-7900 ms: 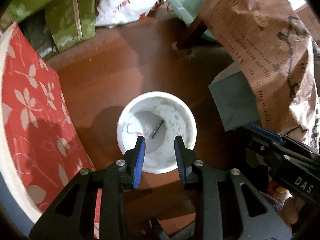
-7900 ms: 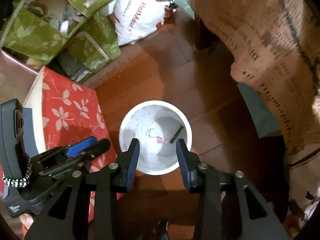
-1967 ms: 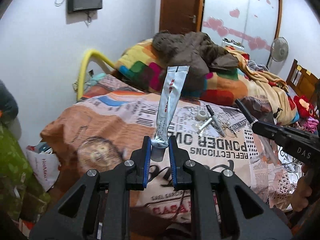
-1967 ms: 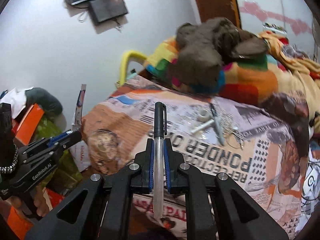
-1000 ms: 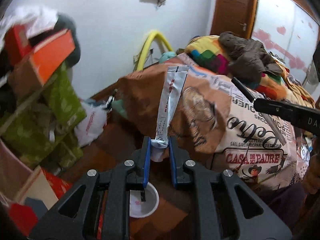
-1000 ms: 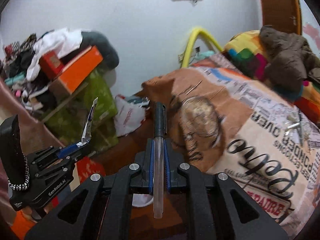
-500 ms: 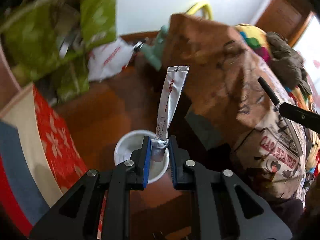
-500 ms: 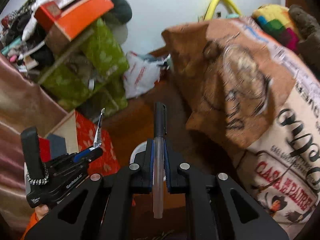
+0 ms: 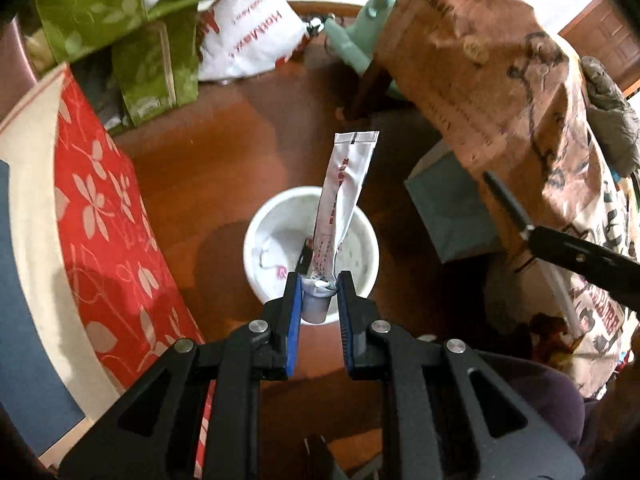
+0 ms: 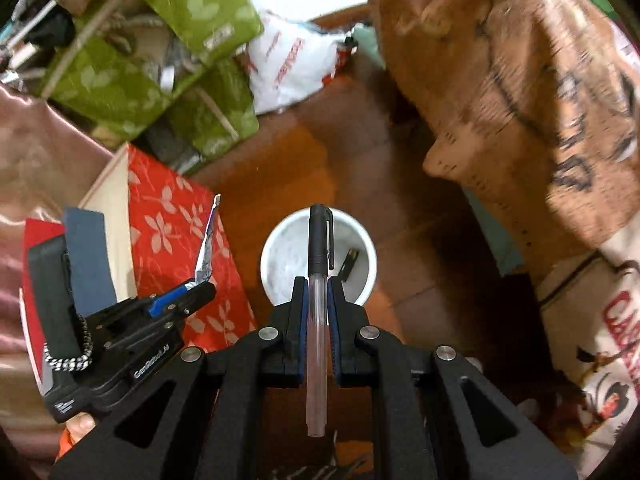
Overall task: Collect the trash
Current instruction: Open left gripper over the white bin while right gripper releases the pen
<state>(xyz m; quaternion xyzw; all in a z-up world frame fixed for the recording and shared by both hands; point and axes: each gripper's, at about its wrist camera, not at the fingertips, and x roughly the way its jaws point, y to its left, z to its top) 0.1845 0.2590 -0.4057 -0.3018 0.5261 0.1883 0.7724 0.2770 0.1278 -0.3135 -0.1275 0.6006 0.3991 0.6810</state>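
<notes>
Left wrist: white bin (image 9: 370, 240) holds perhaps scraps; hand-held grippers grasp tube (image 9: 340, 208) and pen (image 10: 318, 280).

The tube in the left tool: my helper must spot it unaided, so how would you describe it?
Start at the white bin on the brown floor. Above its opening, the left tool pinches a flattened white tube by its capped end. Unlike the pen in the right tool, it is flat with red print.

bin (image 9: 256, 240) near rim behind tube (image 9: 340, 208), bin contents too small to identify, printed blanket (image 10: 540, 80) motion-blurred at 2 o'clock, tube lettering unreadable
</notes>
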